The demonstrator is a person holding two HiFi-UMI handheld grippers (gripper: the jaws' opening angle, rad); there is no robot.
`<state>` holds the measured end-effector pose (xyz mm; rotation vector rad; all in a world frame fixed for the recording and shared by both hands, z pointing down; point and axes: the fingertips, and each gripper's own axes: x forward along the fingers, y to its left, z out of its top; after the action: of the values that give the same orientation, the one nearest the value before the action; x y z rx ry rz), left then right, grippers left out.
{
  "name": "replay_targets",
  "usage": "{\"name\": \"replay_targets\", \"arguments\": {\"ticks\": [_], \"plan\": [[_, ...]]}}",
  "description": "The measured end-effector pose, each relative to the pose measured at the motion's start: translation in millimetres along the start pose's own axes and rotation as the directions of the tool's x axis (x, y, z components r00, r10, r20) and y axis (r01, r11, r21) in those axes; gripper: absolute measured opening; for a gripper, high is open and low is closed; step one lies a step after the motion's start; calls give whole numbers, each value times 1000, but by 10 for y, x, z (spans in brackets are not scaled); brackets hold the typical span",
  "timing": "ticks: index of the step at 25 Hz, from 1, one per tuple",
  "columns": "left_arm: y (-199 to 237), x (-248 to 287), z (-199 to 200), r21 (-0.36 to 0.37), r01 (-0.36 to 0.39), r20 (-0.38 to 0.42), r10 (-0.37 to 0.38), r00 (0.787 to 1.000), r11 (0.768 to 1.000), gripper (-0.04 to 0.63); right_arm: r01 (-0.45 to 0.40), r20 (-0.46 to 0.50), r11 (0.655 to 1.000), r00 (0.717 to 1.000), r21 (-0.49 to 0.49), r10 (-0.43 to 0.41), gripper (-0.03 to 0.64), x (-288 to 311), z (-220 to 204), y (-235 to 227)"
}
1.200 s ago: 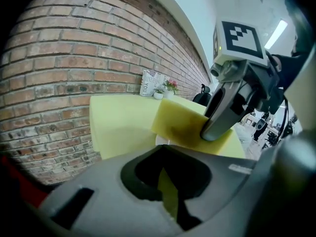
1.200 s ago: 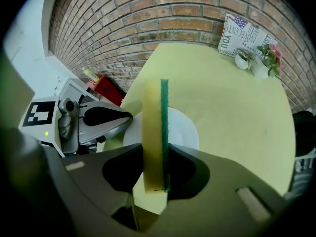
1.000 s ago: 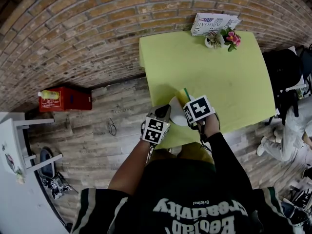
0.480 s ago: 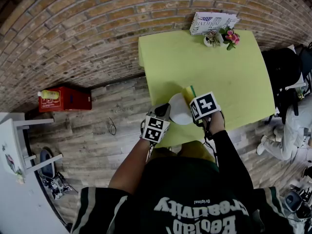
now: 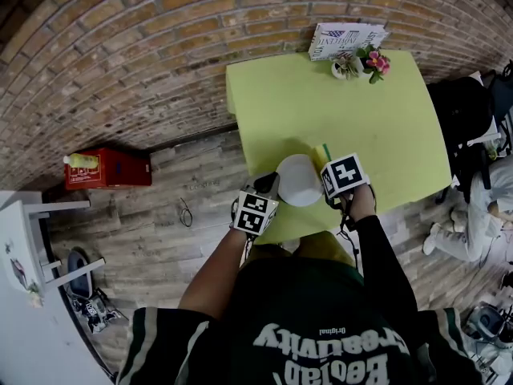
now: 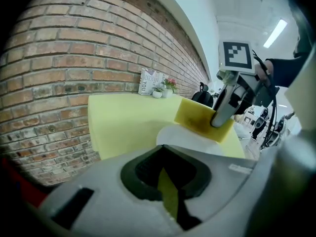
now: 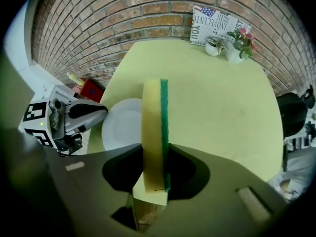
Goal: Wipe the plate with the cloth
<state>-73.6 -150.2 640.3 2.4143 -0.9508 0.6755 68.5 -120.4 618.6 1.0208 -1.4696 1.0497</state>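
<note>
A round white plate [image 5: 296,180] lies near the front edge of the yellow-green table [image 5: 377,119]. My left gripper [image 5: 268,188] is at the plate's left rim and looks shut on it; in the right gripper view its dark tip [image 7: 101,112] meets the rim of the plate [image 7: 123,127]. My right gripper [image 5: 329,170] is shut on a yellow sponge with a green scouring face [image 7: 154,132], held on edge. The sponge [image 5: 322,151] is at the plate's right side. In the left gripper view the sponge [image 6: 202,118] hovers over the far part of the plate [image 6: 192,138].
At the table's far edge lean a printed sign [image 5: 346,38] and two small pots, one with pink flowers [image 5: 377,61]. A brick wall runs behind. A red box [image 5: 108,169] sits on the wooden floor at left. A seated person [image 5: 489,207] is at right.
My right gripper has carried the sponge to the right across the plate, uncovering most of it. The left gripper has stayed at the plate's left rim.
</note>
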Motion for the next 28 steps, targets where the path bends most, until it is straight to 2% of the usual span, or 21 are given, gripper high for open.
{"name": "replay_targets", "arguments": {"ticks": [4,8,15,23,25,28], "plan": [[-15,7,-5,3,3,-2,-3,1000,1000,8,14,3,1000,1000,-25,-14,137,-15,2,-9],[0,-8,10,-9,8,9,-8,1000,1000,8,38,1,991,999,-131,-38,137,-63,15,53],[-5,-21,30,-17,20,21,-19,1000,1000,8,-119,-16,964,993,-237,119,133,-85,64,532],[3,-96,73,-38,58,97,-54,994,998,8,-175,-90,943,984,-283,155,133,-13,-14,810],[2,-86,67,-35,55,92,-52,994,998,8,-183,-110,938,981,-293,157,133,3,-31,855],[-24,-67,41,7,43,73,-43,996,999,8,-181,-135,934,980,-307,145,133,44,-55,878]]}}
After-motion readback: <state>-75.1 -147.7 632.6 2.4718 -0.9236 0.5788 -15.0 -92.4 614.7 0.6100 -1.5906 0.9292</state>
